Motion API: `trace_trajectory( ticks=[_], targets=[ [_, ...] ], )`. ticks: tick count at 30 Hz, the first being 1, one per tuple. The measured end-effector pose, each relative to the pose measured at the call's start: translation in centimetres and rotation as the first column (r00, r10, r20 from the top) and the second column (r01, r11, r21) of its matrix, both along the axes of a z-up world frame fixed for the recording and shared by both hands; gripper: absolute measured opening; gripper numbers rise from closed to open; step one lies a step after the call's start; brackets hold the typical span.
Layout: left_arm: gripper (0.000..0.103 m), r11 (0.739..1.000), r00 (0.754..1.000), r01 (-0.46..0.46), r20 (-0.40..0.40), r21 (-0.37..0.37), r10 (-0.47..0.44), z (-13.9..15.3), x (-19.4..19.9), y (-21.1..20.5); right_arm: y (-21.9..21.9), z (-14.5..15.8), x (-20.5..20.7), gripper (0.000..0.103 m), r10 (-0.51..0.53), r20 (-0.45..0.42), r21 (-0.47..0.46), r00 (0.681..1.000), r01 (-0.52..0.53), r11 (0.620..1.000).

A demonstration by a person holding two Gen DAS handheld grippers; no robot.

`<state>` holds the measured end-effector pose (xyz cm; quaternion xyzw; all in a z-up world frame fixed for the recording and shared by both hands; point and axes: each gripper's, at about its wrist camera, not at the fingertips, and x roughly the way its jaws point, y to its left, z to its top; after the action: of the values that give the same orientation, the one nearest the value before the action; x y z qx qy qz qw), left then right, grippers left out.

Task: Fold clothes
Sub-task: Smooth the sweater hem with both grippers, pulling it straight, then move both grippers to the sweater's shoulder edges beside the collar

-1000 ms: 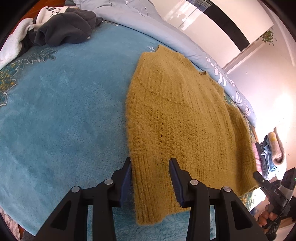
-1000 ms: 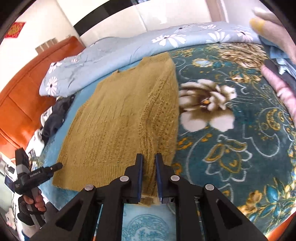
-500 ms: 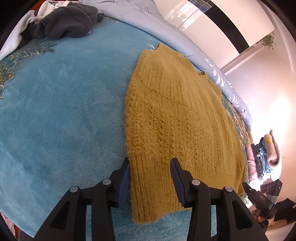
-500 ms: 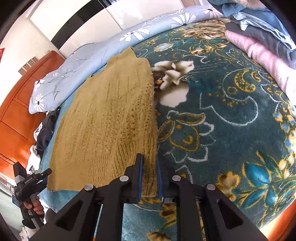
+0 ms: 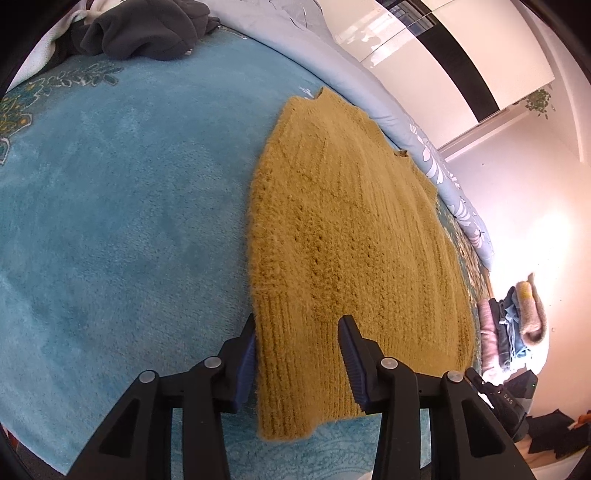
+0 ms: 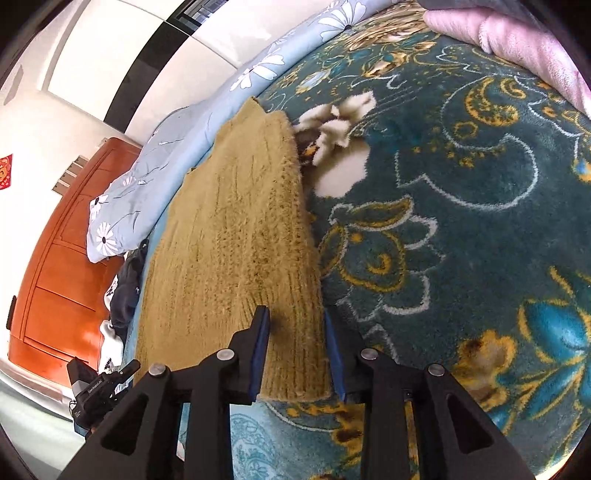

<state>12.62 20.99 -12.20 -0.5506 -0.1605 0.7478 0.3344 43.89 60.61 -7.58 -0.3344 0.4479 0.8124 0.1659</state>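
Observation:
A mustard-yellow knitted sweater [image 5: 347, 236] lies flat on the bed blanket, folded into a long panel. My left gripper [image 5: 297, 328] is open, its two fingers standing either side of the sweater's near left hem corner. The same sweater shows in the right wrist view [image 6: 236, 236]. My right gripper [image 6: 295, 321] is open over the near right hem corner, with the ribbed hem between its fingers. Each gripper shows in the other's view, the right one [image 5: 502, 398] at the lower right and the left one [image 6: 99, 384] at the lower left.
A teal floral blanket [image 6: 461, 221] covers the bed. A light blue flowered duvet [image 6: 155, 147] lies along the far side. Dark and white clothes [image 5: 140, 29] are heaped at the far left. Folded clothes [image 5: 513, 325] are stacked at the right, with a pink item [image 6: 517, 37] there. An orange wooden headboard [image 6: 62, 266] stands behind.
My right gripper was shut on the right hem and has opened, letting go of it. Both grippers have tilted down closer to the hem. The left gripper stays open.

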Motion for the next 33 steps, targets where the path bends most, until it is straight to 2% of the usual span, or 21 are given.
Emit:
trace_trajectory(
  ticks=[1,5,6,9,11,14,18,26,33],
  targets=[
    [0.043,1.000,1.000,-0.003,-0.003,-0.002,0.003,0.0,0.0,0.0,-0.1,0.0,0.0,0.031,0.000,-0.002,-0.001,1.000,0.000,1.000],
    [0.021,0.999,0.999,-0.039,0.002,0.001,0.039,-0.2,-0.2,-0.7,-0.2,0.1,0.3,0.031,-0.007,-0.013,-0.008,1.000,0.007,1.000],
    [0.019,0.999,0.999,-0.049,0.003,0.002,0.049,-0.2,-0.4,-0.9,-0.3,0.2,0.4,0.030,-0.005,-0.016,-0.010,1.000,0.005,1.000],
    [0.012,0.997,0.998,-0.070,0.002,0.022,0.070,-0.1,-0.6,-1.4,-0.6,0.4,0.4,0.019,0.005,-0.026,-0.011,1.000,-0.006,1.000],
    [0.012,0.997,0.997,-0.073,-0.015,0.038,0.074,0.5,-0.8,-1.6,-0.8,0.6,0.3,0.014,0.009,-0.032,-0.011,0.999,-0.010,1.000],
    [0.011,0.994,0.995,-0.085,-0.046,0.069,0.088,1.7,-1.4,-2.0,-1.4,1.2,0.3,0.013,0.025,-0.036,-0.004,0.999,-0.026,1.000],
    [0.011,0.995,0.993,-0.089,-0.077,0.049,0.093,2.3,-1.7,-2.5,-2.6,1.5,0.0,0.012,0.063,-0.014,0.025,0.998,-0.063,0.998],
    [0.012,0.996,0.996,-0.082,-0.020,-0.024,0.082,-0.6,-2.5,-2.2,-2.2,0.4,0.3,0.012,0.054,0.017,-0.005,0.998,-0.054,0.999],
    [0.015,0.998,0.999,-0.048,-0.005,-0.051,0.048,-0.7,-3.3,-1.7,-1.5,0.5,0.6,0.012,0.072,0.013,0.001,0.997,-0.072,0.997]
  ],
)
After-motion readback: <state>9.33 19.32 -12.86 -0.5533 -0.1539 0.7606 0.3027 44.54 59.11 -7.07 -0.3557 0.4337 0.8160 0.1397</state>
